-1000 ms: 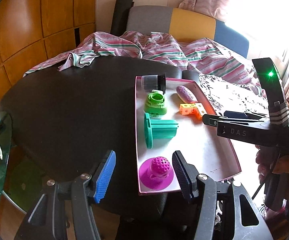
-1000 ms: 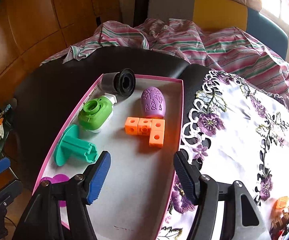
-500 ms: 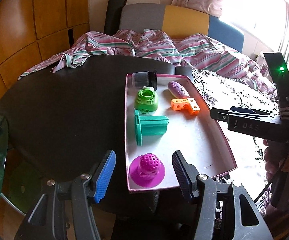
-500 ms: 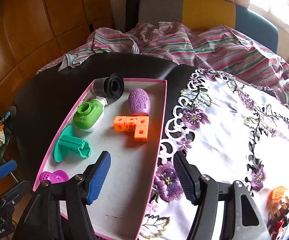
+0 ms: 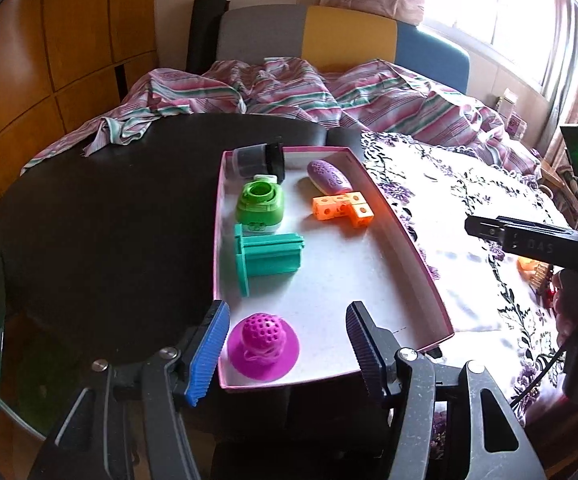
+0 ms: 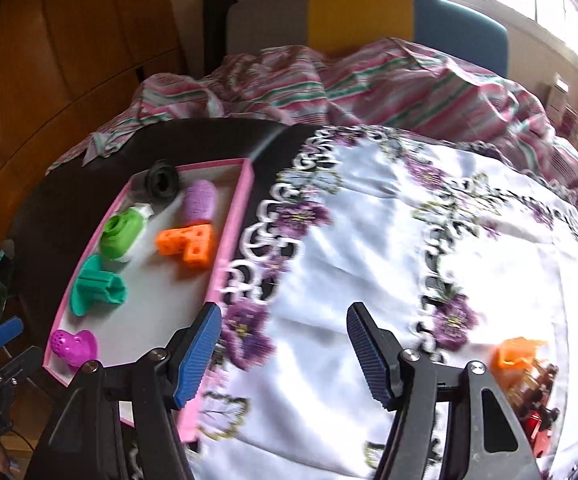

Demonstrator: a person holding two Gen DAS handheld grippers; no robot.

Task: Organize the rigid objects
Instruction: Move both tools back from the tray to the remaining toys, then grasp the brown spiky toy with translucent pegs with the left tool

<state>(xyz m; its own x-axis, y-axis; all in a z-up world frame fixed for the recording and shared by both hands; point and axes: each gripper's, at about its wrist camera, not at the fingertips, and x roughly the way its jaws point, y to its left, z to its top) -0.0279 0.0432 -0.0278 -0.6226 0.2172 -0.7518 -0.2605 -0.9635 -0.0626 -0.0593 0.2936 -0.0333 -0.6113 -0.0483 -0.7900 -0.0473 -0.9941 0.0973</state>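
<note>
Pink-walled tray (image 5: 405, 240), white floor. In it: magenta perforated dome piece (image 5: 263, 342), teal flanged part (image 5: 267, 258), lime green piece (image 5: 260, 208), orange cube block (image 5: 343, 210), purple egg shape (image 5: 329, 176), black-and-grey cylinder (image 5: 259, 159). Tablecloth (image 6: 389, 272) white with purple flowers (lacy edge). Bedsheet (image 5: 329, 96) pink-green striped. Table (image 5: 109, 220) black.

Wood-panelled wall (image 5: 69, 40) left; grey-yellow-blue headboard (image 5: 341, 36) behind; bright window (image 5: 501, 8) right; striped bedding (image 5: 289, 88).

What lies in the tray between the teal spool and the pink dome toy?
Nothing: only bare white tray floor separates the teal spool from the pink dome toy, seen in the left wrist view.
</note>
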